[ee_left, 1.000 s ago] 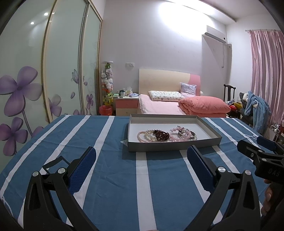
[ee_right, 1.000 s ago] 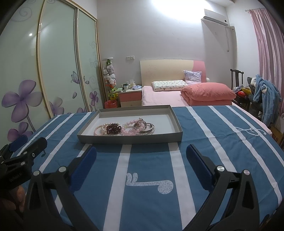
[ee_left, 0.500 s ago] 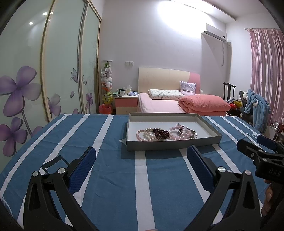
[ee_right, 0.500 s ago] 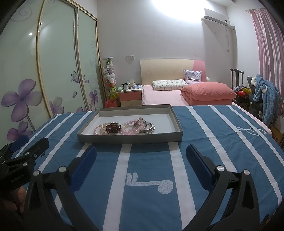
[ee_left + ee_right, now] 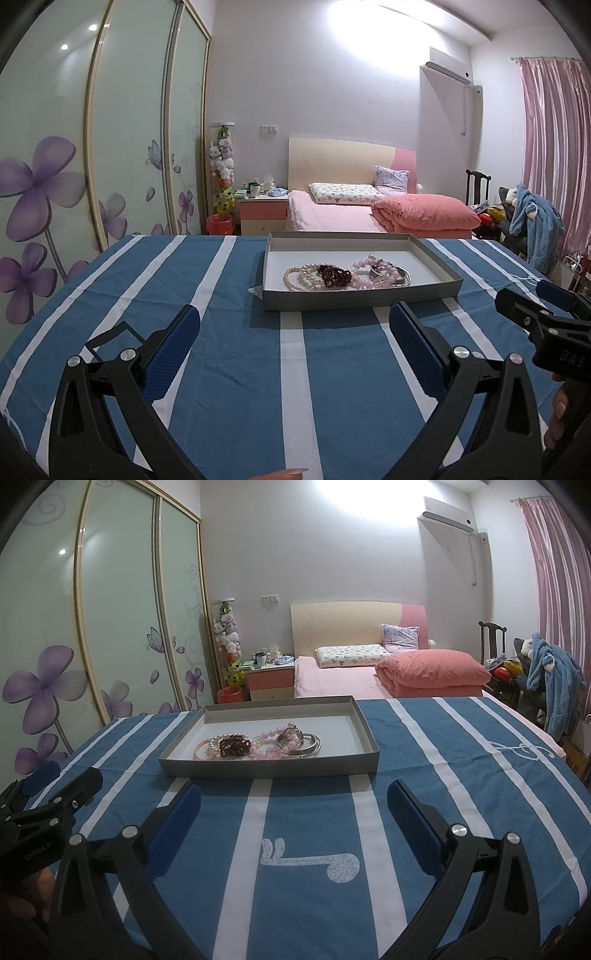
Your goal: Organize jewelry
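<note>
Tray [image 5: 354,299]: long axis left-right | bracelets [image 5: 345,275] in row along it | both grippers' fingers released, empty

Each gripper is a black plastic frame whose two angled arms carry round silver screw heads and end in long fingers faced with dark blue, finely textured pads: the left gripper [image 5: 294,325] and the right gripper [image 5: 294,801] look alike. Beside the grey tray [image 5: 436,286], the right gripper's side shows pale lettering, and the left gripper's side in the right wrist view bears small pale print too small to read
</note>
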Motion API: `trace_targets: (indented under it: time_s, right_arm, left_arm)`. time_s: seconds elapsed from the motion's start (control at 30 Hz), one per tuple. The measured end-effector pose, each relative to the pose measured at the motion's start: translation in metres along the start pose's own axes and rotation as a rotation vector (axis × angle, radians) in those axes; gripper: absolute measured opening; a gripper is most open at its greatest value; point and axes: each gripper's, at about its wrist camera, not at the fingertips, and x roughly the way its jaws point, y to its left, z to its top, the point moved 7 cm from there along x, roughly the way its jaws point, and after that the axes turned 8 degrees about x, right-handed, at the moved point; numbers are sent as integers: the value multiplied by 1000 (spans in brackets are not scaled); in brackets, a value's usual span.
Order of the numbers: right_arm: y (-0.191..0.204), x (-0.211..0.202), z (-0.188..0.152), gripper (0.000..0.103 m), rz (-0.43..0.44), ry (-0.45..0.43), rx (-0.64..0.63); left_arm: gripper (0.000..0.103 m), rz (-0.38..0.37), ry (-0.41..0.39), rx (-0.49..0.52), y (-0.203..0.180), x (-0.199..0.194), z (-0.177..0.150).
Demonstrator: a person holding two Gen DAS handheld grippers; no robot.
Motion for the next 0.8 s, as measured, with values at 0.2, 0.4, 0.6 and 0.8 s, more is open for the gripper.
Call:
trace_targets:
  time_s: [0.2,0.4,0.6,0.8]
  right_arm:
    - [0,1,-1,98,0,3,2]
    - [0,1,-1,98,0,4,2]
    - [-1,1,-1,98,-1,4,3]
    - [-1,2,-2,98,-1,5,4]
  left_arm:
    - [101,0,4,3,0,2,0]
    - [101,-4,9,5,1,3,-1]
    - [101,-4,9,6,1,2,-1]
    - [101,-4,9,5,1,3,-1]
